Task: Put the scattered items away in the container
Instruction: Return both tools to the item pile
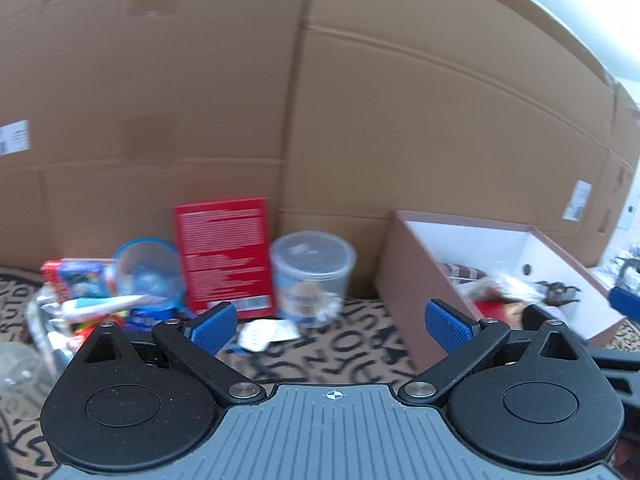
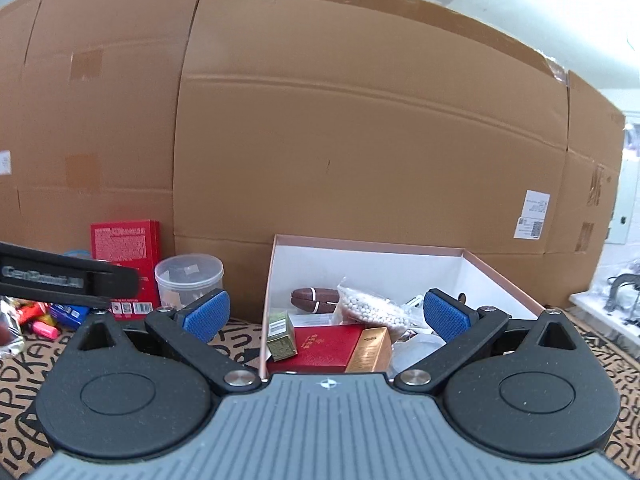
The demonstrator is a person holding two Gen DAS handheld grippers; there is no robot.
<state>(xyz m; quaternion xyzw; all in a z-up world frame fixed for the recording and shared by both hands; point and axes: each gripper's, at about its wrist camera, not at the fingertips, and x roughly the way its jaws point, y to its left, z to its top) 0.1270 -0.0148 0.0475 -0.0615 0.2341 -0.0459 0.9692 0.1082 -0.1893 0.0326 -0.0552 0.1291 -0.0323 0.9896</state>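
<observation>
The container is an open brown box with a white inside (image 2: 372,266), also in the left wrist view (image 1: 408,276). It holds a red case (image 2: 324,346), a gold box (image 2: 370,350), a bag of white beads (image 2: 372,308) and a brown case (image 2: 314,300). My right gripper (image 2: 326,316) is open and empty above the box's near edge. My left gripper (image 1: 332,326) is open and empty, to the left of the box. Scattered items lie ahead of it: a clear tub (image 1: 312,276), a red box (image 1: 224,256), a white crumpled packet (image 1: 268,334), a blue-lidded jar (image 1: 148,270).
A tall cardboard wall (image 2: 360,120) stands behind everything. The surface is a brown mat with black letters (image 1: 320,360). Snack packets (image 1: 76,284) and a tube (image 1: 104,306) lie at the far left. The left gripper's body (image 2: 60,278) shows at the right wrist view's left edge.
</observation>
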